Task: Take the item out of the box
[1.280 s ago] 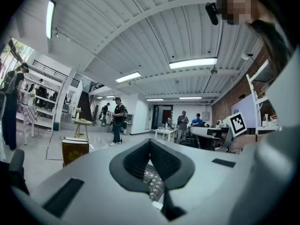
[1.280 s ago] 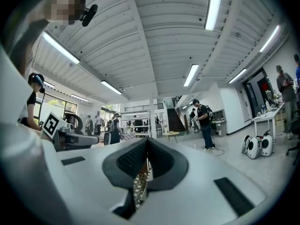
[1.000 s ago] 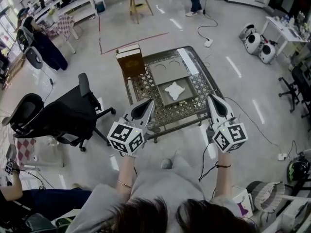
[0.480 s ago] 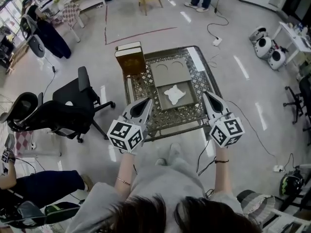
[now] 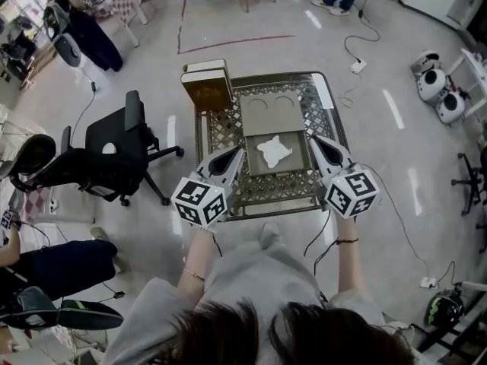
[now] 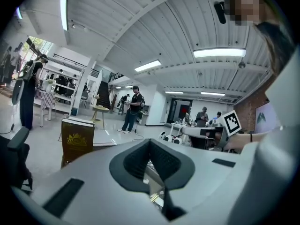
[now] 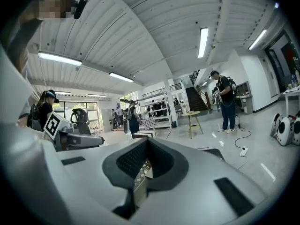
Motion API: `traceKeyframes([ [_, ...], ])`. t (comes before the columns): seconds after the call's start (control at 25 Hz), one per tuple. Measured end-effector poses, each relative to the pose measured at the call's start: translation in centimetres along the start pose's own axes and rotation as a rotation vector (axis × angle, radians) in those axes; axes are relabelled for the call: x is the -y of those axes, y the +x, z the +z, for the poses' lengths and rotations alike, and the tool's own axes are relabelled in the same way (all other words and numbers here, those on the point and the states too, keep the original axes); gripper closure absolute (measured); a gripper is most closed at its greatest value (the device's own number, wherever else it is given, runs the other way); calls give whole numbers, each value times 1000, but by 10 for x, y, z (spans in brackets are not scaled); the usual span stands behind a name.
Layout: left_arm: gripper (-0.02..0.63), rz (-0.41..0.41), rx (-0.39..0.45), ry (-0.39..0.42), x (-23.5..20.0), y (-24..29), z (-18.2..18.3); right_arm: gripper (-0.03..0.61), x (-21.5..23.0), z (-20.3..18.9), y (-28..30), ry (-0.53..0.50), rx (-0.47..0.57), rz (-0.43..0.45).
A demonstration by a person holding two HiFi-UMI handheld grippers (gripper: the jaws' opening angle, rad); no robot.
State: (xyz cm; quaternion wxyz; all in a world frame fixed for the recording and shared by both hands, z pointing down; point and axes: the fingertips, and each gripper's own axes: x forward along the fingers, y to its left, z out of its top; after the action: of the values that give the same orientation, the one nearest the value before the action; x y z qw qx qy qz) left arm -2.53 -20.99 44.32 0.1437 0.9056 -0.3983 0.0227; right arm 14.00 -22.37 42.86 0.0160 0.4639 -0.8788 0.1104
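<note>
At centre frame, the ornate metal lattice table (image 5: 219,128) carries the open shallow grey cardboard box (image 5: 295,163), with the crumpled white item (image 5: 274,150) lying inside it. You hold the left gripper (image 5: 232,158) and right gripper (image 5: 316,143) flanking the box's lower corners, both with jaws closed and empty, seemingly lined up to reach in.

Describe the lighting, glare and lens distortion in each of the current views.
Head view: even overhead light, pale glare streaks on the floor, the white item nearly washed out. Left gripper view: strong fisheye with dark corners, ceiling lamp blown out, left tool soft up close. Right gripper view: same curved ceiling, bright strip lamp, right tool blurred near the lens.
</note>
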Motion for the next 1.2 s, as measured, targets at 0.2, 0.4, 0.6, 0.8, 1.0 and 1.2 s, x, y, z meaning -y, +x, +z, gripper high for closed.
traceKeyframes([
  [0.2, 597, 16, -29, -18, -7, 6, -8, 557, 6, -10, 17, 42, -25, 17],
  [0.4, 597, 20, -66, -48, -19, 13, -21, 557, 11, -29, 32, 89, -81, 30],
  [0.6, 597, 6, -113, -90, -30, 29, -44, 557, 22, -55, 53, 96, -168, 30],
  [0.8, 597, -5, -162, -133, -34, 40, -73, 557, 29, -87, 69, 108, -240, 26],
  [1.0, 597, -10, -196, -160, -38, 49, -91, 555, 35, -116, 82, 127, -304, 30],
  [1.2, 597, -9, -232, -192, -43, 58, -114, 555, 43, -146, 93, 161, -358, 13],
])
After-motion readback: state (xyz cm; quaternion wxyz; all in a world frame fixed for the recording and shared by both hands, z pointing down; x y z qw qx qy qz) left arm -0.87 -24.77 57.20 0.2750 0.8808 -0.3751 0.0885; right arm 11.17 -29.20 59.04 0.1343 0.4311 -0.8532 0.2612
